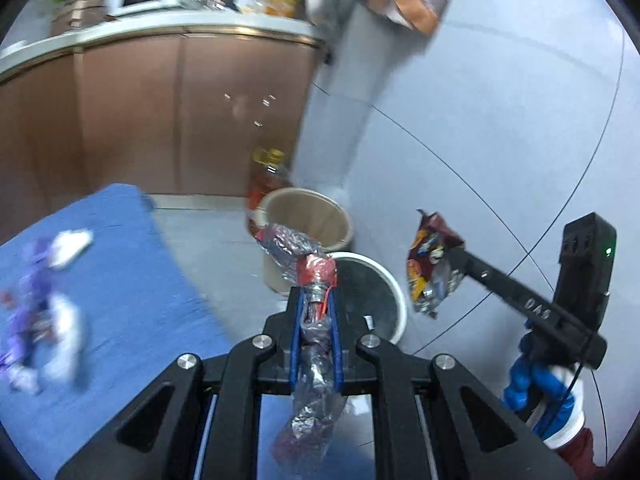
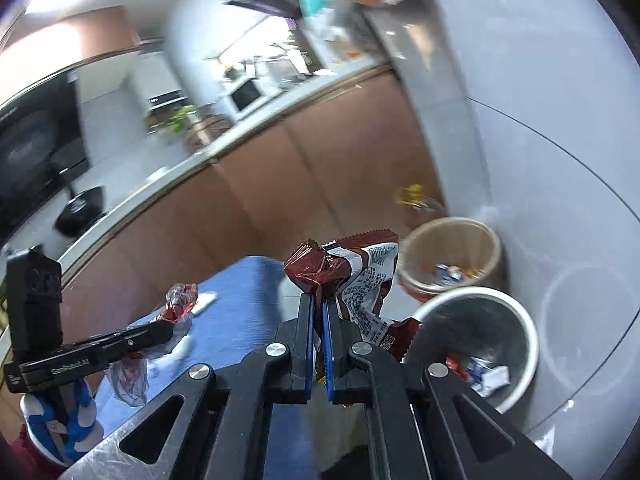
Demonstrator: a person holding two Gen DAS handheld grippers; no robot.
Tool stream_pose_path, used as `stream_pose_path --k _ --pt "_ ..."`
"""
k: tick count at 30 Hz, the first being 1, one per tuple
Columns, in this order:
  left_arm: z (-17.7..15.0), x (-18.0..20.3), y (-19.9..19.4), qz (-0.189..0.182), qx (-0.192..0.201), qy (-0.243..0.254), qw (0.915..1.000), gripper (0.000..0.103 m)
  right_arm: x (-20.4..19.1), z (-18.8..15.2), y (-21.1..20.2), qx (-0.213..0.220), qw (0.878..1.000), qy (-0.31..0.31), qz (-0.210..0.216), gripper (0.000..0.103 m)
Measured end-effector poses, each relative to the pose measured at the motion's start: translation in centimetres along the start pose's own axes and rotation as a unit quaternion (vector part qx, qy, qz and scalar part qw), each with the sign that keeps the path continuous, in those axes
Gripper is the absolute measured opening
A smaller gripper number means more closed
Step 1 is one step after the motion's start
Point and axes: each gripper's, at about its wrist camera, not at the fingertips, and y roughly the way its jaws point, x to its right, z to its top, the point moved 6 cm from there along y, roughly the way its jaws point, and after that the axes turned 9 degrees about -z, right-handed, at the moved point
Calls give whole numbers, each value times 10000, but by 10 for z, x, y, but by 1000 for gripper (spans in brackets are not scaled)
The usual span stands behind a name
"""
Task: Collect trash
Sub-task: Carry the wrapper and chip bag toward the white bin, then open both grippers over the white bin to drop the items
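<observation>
My left gripper (image 1: pixel 316 300) is shut on a crumpled clear and red plastic wrapper (image 1: pixel 310 268), held in the air over the rim of a white-rimmed grey bin (image 1: pixel 394 292). My right gripper (image 2: pixel 318 300) is shut on a dark red snack bag (image 2: pixel 360 276) with white printed text, held above and left of that grey bin (image 2: pixel 516 320). A beige bin (image 1: pixel 316 208) stands just behind it, also in the right wrist view (image 2: pixel 492 240). The right gripper and its bag (image 1: pixel 432 264) also show in the left wrist view, the left gripper and its wrapper (image 2: pixel 180 300) in the right wrist view.
A table with a blue cloth (image 1: pixel 132 272) lies to the left, with blurred purple and white trash (image 1: pixel 36 304) on it. Brown cabinets (image 1: pixel 160 120) under a counter stand behind. Both bins hold some litter (image 2: pixel 480 372). The floor (image 1: pixel 500 140) is light grey tile.
</observation>
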Motion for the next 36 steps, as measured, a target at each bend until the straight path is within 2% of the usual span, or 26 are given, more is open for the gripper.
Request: stream_pose_path --k 6,14,17,19,24,26,30,32,36 --pt "13 28 105 -290 -589 91 9978 11 58 -7 49 -314 9981 235 -466 5" --pt "20 28 209 -458 -1100 -321 9924 14 101 -20 101 -621 9926 205 -1026 7" --pt "22 28 235 -490 -1195 -406 9908 26 115 -27 112 -712 9901 291 -1177 10" --pt "23 27 248 -472 -1201 -475 9905 45 123 -31 117 -772 9878 300 -1321 18" --pt "25 21 251 -515 -1126 -661 9901 48 134 -42 121 -869 9829 385 -1575 34" --pt "27 18 244 -521 -1049 -673 9908 48 133 -44 117 -868 9822 383 -1620 44" --pt "33 10 215 -360 -781 -652 9942 48 121 -40 106 -763 9828 317 -1654 54" --pt "36 4 193 -200 -605 -671 9957 48 110 -36 97 -665 9835 298 -1655 63" --pt "39 -9 145 72 -256 -653 9975 48 84 -29 81 -537 9867 275 -1512 66"
